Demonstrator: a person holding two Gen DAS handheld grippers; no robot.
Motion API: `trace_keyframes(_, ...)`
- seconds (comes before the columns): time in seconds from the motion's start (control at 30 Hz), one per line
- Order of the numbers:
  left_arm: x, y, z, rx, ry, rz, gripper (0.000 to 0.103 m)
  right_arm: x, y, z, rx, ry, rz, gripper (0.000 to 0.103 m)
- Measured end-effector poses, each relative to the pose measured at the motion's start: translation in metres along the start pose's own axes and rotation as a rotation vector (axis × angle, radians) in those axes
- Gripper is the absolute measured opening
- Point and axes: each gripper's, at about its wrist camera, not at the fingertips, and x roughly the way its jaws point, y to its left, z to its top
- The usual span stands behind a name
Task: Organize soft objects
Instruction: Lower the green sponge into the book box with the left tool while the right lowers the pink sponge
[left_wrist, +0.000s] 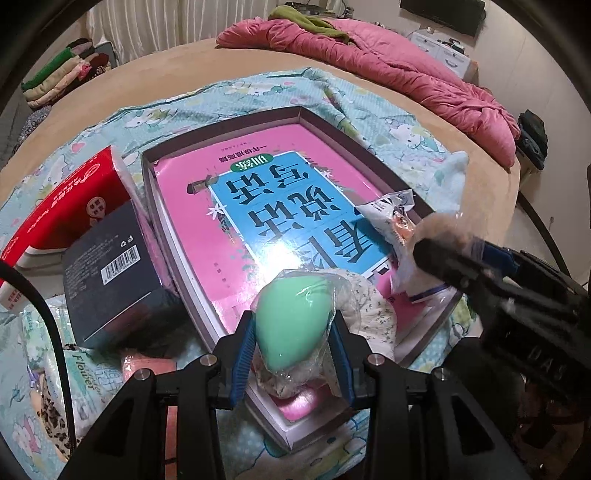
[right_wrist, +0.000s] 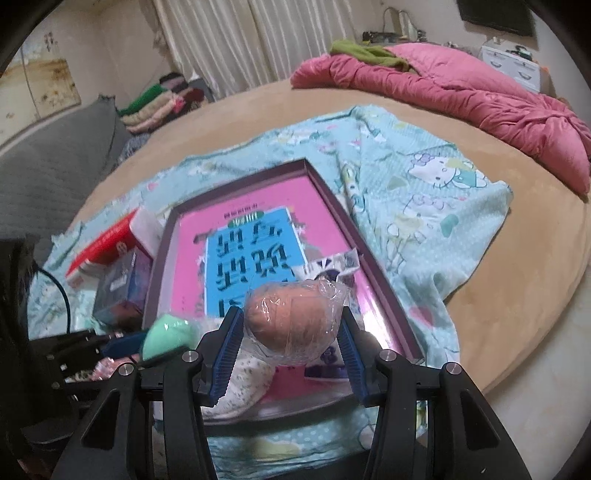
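Observation:
My left gripper (left_wrist: 291, 354) is shut on a mint-green sponge egg (left_wrist: 291, 321) wrapped in clear film, held low over the near end of a shallow purple box (left_wrist: 299, 110). A pink book (left_wrist: 258, 192) lies inside that box. My right gripper (right_wrist: 288, 343) is shut on a peach sponge egg (right_wrist: 288, 325), also in clear film, above the same box (right_wrist: 240, 173). In the left wrist view the right gripper (left_wrist: 458, 251) enters from the right. A floral cloth pouch (left_wrist: 373, 314) and a white packet (left_wrist: 391, 210) lie in the box.
A red carton (left_wrist: 62, 206) and a dark box (left_wrist: 114, 273) with a barcode sit left of the purple box on a teal cartoon sheet (right_wrist: 424, 184). A tissue pack (left_wrist: 85, 376) lies near left. A pink quilt (right_wrist: 461, 99) covers the far bed; folded clothes (right_wrist: 159, 103) are stacked at back left.

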Motion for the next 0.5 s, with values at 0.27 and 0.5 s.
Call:
trace_keyframes(0.27, 0.006, 0.003, 0.003, -0.001, -0.001, 0.004, 0.039, 0.019, 0.007, 0.003, -0.028, 0.054, -0.014, 0.053)
trace_keyframes(0.5, 0.006, 0.004, 0.003, -0.01, -0.005, -0.009, 0.04, 0.034, 0.013, 0.007, -0.048, 0.052, -0.001, 0.053)
